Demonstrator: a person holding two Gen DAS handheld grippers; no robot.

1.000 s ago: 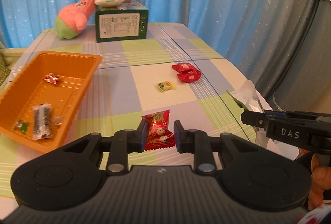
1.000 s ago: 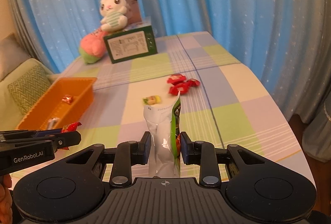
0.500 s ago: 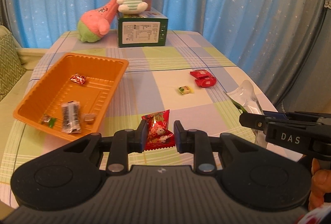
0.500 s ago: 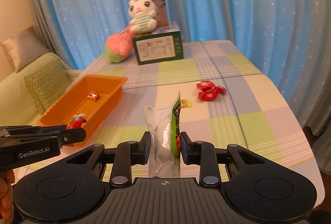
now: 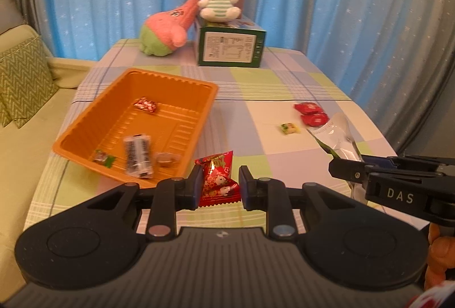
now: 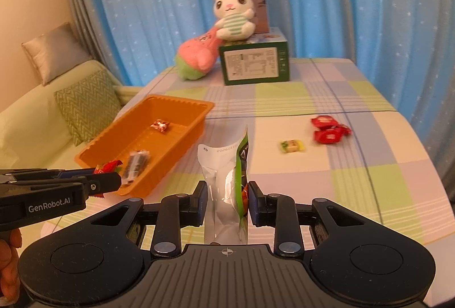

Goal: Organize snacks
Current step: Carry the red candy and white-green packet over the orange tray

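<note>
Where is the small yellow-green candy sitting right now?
The yellow-green candy lies loose on the checked tablecloth, right of the orange tray and just left of the red wrappers.

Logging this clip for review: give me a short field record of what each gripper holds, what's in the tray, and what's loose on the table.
left gripper: shut on red packet
right gripper: shut on silver-green pouch
tray: orange, holds a red candy, a dark bar, a green-red candy and a brown piece
loose on table: two red packs, one yellow-green candy
far end: green box, bunny plush on it, pink plush beside it
</note>
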